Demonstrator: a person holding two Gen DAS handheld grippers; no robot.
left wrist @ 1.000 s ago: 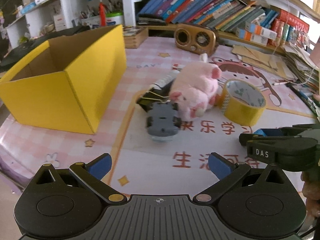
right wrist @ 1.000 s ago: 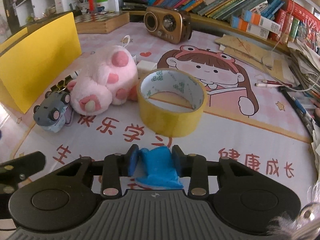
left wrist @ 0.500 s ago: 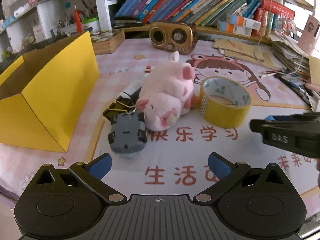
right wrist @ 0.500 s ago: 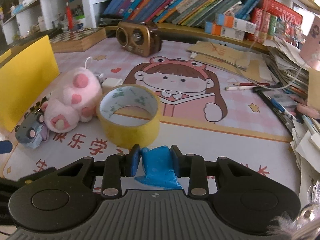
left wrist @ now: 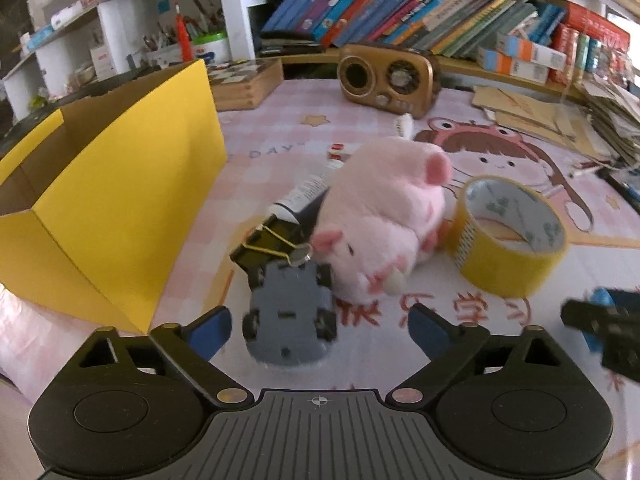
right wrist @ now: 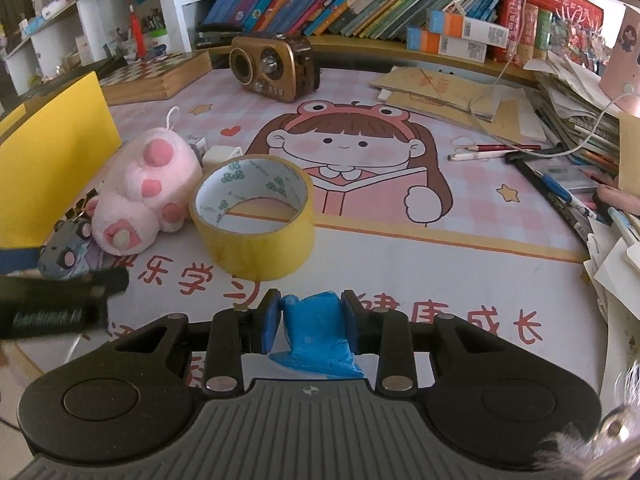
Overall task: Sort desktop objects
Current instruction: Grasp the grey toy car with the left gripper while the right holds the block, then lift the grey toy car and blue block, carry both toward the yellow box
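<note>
— Starting with the left wrist view: what does the yellow cardboard box point(left wrist: 116, 200) hold?

— Its top is open, showing plain brown walls inside; the bottom is hidden, so I cannot tell its contents. It stands on the pink printed desk mat point(left wrist: 400, 344), left of the clutter.

— And the left gripper point(left wrist: 320, 324)?

— It tilts down at the desk. Its jaws stand wide and have just been closing a little; the grey toy car point(left wrist: 290, 312), wheels up, lies between the blue pads, which press on nothing. A black binder clip point(left wrist: 266, 246) touches the car, and the fluffy pink plush pig point(left wrist: 384, 228) leans beside both. A yellow tape roll point(left wrist: 510, 240) sits right of the pig.

— Now the right wrist view?

— The right gripper point(right wrist: 310, 322), also angled downward, is clamped on a crumpled blue wrapper point(right wrist: 318, 332). The hollow tape roll lies just ahead, touching the pig's foot.
</note>
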